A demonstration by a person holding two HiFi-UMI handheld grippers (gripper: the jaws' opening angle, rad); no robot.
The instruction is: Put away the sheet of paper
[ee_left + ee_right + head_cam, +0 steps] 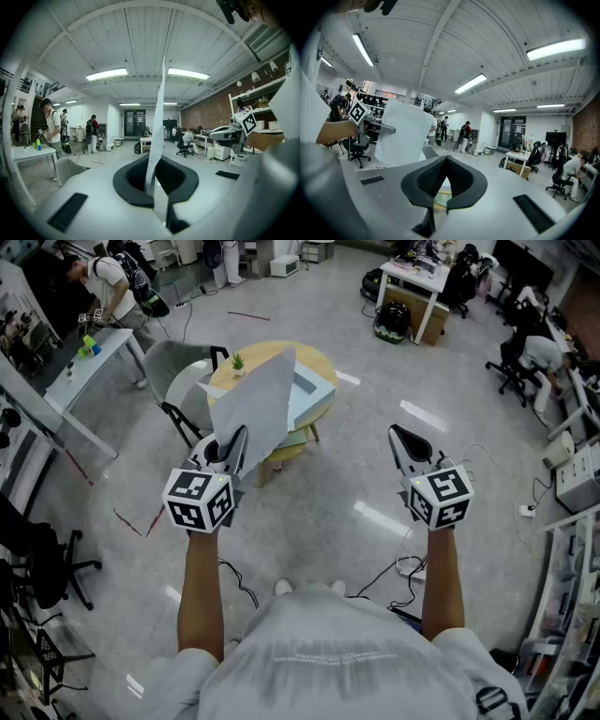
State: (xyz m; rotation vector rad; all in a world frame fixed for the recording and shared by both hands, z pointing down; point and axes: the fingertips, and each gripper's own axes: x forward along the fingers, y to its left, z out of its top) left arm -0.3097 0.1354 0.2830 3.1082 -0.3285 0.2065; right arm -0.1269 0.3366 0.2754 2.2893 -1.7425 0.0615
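A white sheet of paper stands up from my left gripper, which is shut on its lower edge, over the floor in front of the round table. In the left gripper view the paper rises edge-on out of the closed jaws of the left gripper. My right gripper hovers level with it to the right, shut and holding nothing. Its jaw tips meet in the right gripper view, where the paper shows broadside at the left.
A round yellow table lies ahead, with a light blue tray and a small green plant on it. A grey chair stands at its left. Desks, office chairs and people line the room's edges. Cables cross the floor by my feet.
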